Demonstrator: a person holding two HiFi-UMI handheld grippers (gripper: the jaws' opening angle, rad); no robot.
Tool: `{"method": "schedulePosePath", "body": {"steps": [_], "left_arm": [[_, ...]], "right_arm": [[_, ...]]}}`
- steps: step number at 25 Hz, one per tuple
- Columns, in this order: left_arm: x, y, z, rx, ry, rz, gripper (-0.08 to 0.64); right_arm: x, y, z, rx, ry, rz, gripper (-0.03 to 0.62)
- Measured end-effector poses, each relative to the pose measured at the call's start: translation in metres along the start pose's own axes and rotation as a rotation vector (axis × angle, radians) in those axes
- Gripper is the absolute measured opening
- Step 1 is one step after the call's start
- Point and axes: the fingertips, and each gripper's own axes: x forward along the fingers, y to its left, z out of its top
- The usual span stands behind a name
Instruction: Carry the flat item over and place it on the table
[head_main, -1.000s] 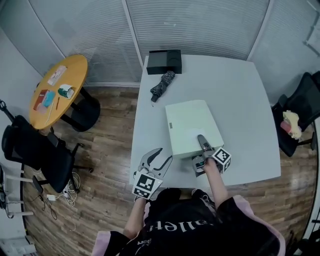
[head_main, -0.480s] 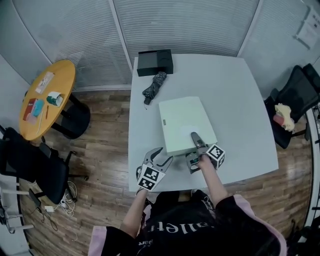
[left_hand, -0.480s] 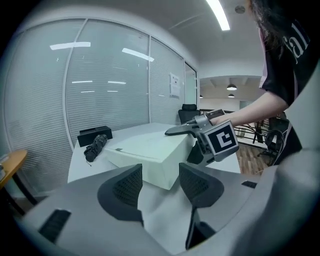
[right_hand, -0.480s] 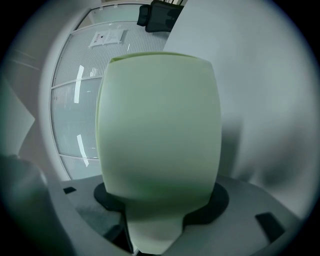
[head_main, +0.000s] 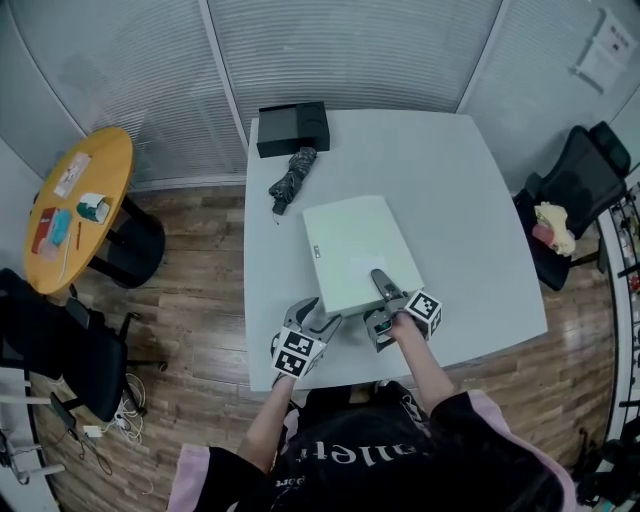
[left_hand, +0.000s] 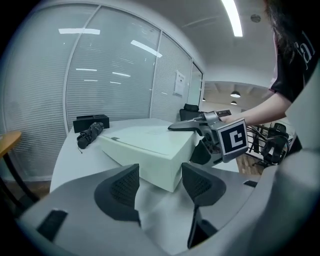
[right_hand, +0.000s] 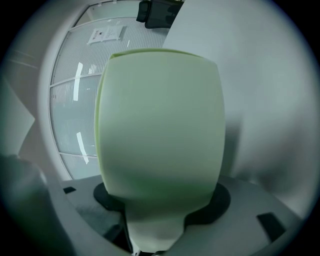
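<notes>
A flat pale-green box (head_main: 355, 250) lies on the white table (head_main: 470, 200), a little left of its middle. My right gripper (head_main: 381, 298) is shut on the box's near edge, one jaw lying on the lid and the other against its underside. In the right gripper view the box (right_hand: 160, 125) fills the space between both pads. My left gripper (head_main: 318, 312) hovers over the table just off the box's near-left corner. Its jaws are opening, and nothing is between them. The left gripper view shows the box (left_hand: 145, 145) ahead of the open jaws, apart from them, with the right gripper (left_hand: 189, 142) on it.
A folded black umbrella (head_main: 287, 178) and a black case (head_main: 292, 128) lie at the table's far left. A round orange side table (head_main: 70, 210) with small items stands at left. Black chairs stand at the right (head_main: 570, 195) and lower left (head_main: 60, 340). Blinds close off the back.
My left gripper has crept up to the box's near-left corner and its jaws have spread. The right gripper has stayed on the box's near edge.
</notes>
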Motion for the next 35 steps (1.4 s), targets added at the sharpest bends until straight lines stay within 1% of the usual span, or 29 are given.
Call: {"method": "schedulePosePath", "body": {"steps": [4,7,9,12,14,18,23,27,30,33,35], "left_arm": [[0.007,-0.002,0.0,-0.002,0.02,-0.017,0.273],[0.011,0.001,-0.002,-0.038,0.017,-0.009,0.291],[0.014,0.005,-0.004,-0.07,0.015,0.012,0.291],[0.022,0.011,-0.005,-0.114,0.01,0.048,0.291],[0.028,0.013,-0.007,-0.133,0.015,0.048,0.291],[0.04,0.01,-0.01,-0.13,0.039,0.033,0.291],[0.056,0.01,-0.014,-0.138,0.068,0.038,0.291],[0.064,0.01,-0.018,-0.13,0.096,0.044,0.291],[0.07,0.012,-0.023,-0.147,0.116,0.054,0.291],[0.074,0.014,-0.03,-0.16,0.146,0.072,0.288],[0.075,0.016,-0.031,-0.176,0.141,0.079,0.284]], "right_arm": [[0.0,-0.001,0.0,0.004,0.005,-0.006,0.293],[0.0,-0.004,-0.001,0.006,0.033,-0.012,0.299],[-0.002,-0.005,-0.002,0.008,0.059,-0.017,0.304],[-0.007,-0.013,-0.002,0.038,0.098,-0.02,0.307],[-0.011,-0.019,-0.003,0.055,0.127,-0.026,0.31],[-0.021,-0.029,-0.001,0.062,0.16,-0.052,0.318],[-0.03,-0.041,-0.001,0.067,0.19,-0.081,0.33],[-0.036,-0.047,-0.008,0.02,0.226,-0.104,0.334],[-0.04,-0.052,-0.018,0.005,0.262,-0.13,0.334],[-0.043,-0.053,-0.028,0.008,0.306,-0.12,0.334],[-0.044,-0.051,-0.034,0.007,0.326,-0.112,0.334]]}}
